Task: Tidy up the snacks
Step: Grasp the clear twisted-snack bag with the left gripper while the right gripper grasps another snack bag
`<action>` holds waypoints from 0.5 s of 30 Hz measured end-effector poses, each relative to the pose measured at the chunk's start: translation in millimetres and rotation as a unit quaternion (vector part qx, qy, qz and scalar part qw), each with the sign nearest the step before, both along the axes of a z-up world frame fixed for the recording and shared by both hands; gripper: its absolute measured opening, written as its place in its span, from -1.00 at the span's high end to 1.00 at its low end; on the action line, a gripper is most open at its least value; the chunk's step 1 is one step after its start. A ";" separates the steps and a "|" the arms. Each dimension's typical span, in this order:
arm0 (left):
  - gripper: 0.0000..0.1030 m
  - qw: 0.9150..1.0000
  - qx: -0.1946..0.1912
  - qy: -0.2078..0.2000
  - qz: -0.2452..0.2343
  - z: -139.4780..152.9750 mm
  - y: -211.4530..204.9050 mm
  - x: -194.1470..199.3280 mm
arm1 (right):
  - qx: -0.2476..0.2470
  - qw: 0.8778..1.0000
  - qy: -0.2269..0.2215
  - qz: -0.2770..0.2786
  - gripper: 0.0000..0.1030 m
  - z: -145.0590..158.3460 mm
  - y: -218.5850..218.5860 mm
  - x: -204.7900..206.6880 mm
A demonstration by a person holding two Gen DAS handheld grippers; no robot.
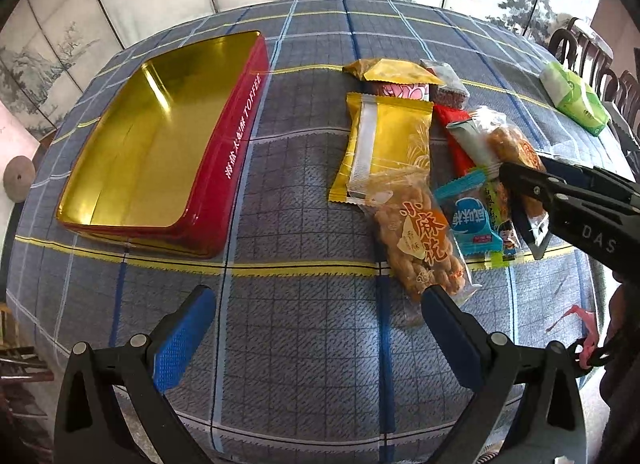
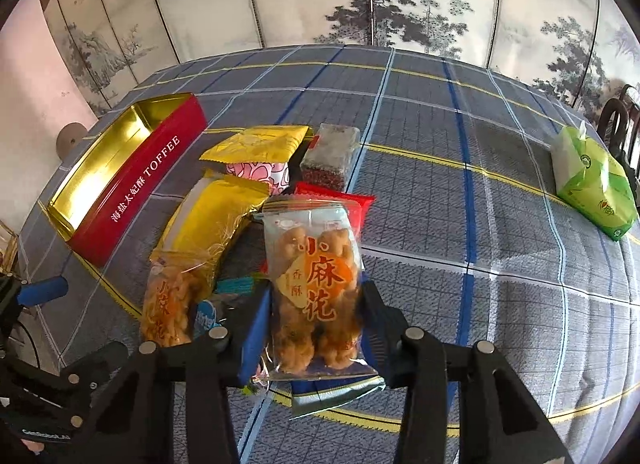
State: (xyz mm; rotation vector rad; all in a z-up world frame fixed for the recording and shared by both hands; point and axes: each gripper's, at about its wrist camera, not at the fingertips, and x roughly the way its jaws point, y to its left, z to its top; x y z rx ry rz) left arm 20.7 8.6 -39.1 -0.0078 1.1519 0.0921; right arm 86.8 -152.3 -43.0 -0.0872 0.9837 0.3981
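Observation:
An open red toffee tin (image 1: 240,135) with a gold inside lies on the left of the table; it also shows in the right wrist view (image 2: 140,183). A pile of snack packets lies to its right: a gold packet (image 1: 384,143), a fried-twist bag (image 1: 420,240), a blue packet (image 1: 468,215). My left gripper (image 1: 316,328) is open and empty, just short of the pile. My right gripper (image 2: 316,316) is shut on a second fried-twist bag (image 2: 316,284), held above the pile; it also shows in the left wrist view (image 1: 516,191).
A green tissue pack (image 2: 592,187) lies at the far right of the checked tablecloth (image 2: 480,264). A painted folding screen stands behind the table. A dark chair back (image 1: 580,47) is at the right edge.

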 end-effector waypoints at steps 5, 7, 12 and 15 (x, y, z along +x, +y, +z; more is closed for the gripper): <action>-0.98 1.000 -0.001 0.001 -0.004 -1.4 -2.9 0.6 | 0.006 1.000 -0.001 0.002 0.25 0.2 -0.2 -1.3; -0.98 1.000 -0.002 0.002 -0.004 -1.5 -3.2 1.2 | 0.009 1.000 -0.003 -0.001 0.26 0.0 -0.3 -1.9; -0.97 1.000 -0.011 0.000 -0.003 -0.6 -2.8 1.4 | 0.017 1.000 -0.010 -0.010 0.27 1.5 -4.5 -5.3; -0.95 1.000 -0.022 0.000 -0.003 -0.1 -2.9 1.8 | 0.018 0.999 -0.019 -0.020 0.27 5.9 -10.4 -9.4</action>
